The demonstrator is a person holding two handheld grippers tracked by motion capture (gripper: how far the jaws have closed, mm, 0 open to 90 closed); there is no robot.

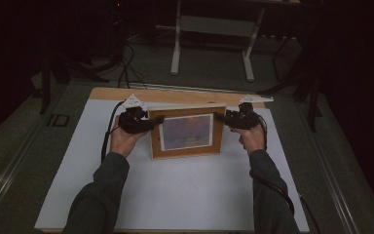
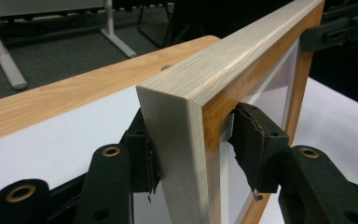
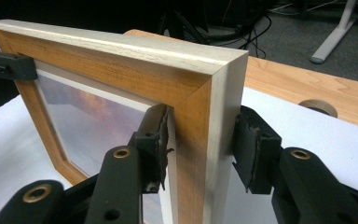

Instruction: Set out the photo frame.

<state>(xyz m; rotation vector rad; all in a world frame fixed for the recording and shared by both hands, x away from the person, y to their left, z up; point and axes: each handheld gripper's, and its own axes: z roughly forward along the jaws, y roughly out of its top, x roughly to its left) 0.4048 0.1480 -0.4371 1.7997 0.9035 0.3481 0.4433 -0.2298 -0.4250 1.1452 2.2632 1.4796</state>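
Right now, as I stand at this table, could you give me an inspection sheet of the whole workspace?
Surface: white sheet over a wooden tabletop; a round hole in the wood.
Job's things: one wooden picture frame, standing upright, picture facing the person.
Clutter: nothing seen.
Grippers: left gripper straddles the frame's upper left corner, right gripper the upper right; pads lie close against the wood, but I cannot tell whether they press on it.
Cables: a left cable loops over the sheet; a right cable runs along the sleeve.
Surroundings: dark room, white desk legs and floor cables behind the table.
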